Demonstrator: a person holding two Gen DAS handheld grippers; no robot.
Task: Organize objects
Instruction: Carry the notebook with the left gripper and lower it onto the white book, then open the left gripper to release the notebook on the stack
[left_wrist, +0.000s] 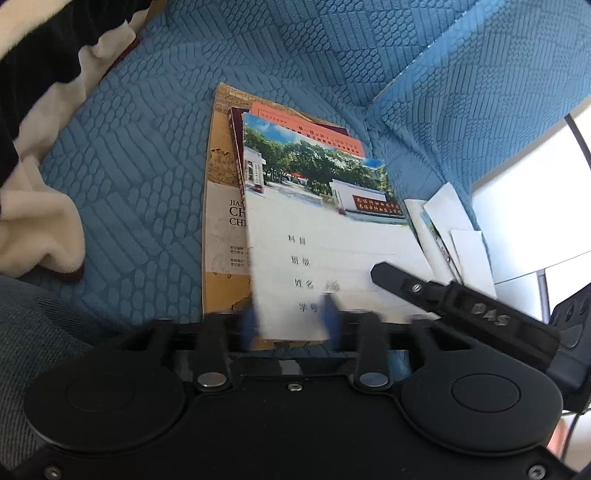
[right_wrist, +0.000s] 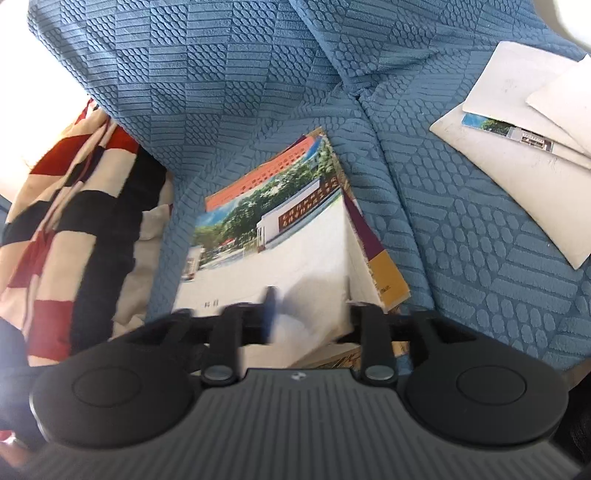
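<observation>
Jaws of both the left gripper (left_wrist: 290, 323) and right gripper (right_wrist: 310, 314) stand spread, pinching nothing, at frame bottom; thin white photo-cover paper notebook (left_wrist: 325, 236) looks light, floppy, best pinched at its near edge

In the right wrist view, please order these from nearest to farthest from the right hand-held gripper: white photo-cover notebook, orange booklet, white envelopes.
1. White photo-cover notebook, between the right hand-held gripper's fingers.
2. Orange booklet, behind it in the stack.
3. White envelopes, upper right.

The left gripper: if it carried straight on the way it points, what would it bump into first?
Most likely the white notebook with a school-gate photo cover topping the book pile; the left gripper already straddles its near edge, jaws apart.
</observation>
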